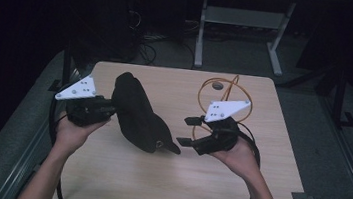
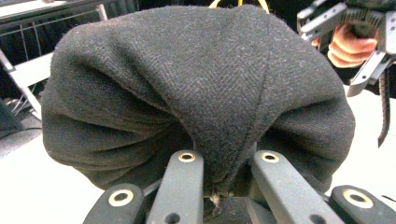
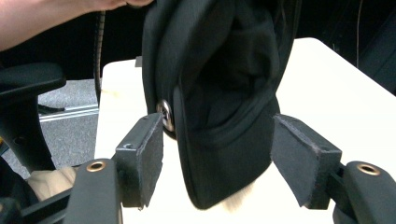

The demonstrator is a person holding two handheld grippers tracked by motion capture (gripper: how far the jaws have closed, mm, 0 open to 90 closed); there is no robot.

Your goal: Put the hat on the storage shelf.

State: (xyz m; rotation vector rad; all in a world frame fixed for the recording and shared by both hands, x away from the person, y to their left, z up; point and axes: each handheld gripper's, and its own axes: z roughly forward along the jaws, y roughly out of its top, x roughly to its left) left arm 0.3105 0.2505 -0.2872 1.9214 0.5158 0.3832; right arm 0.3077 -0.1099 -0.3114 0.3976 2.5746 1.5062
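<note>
High view: one black cap (image 1: 135, 112), left tool (image 1: 108, 106) clamped on it; right tool (image 1: 187, 130) jaws apart.

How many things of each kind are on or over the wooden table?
Black felt cap: 1
Orange looped cable: 1
Hand-held black grippers: 2, the left gripper and the right gripper
Total: 4

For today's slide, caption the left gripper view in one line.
Left claw pinches a fold of the black cloth cap; the right claw waits open beyond.
</note>
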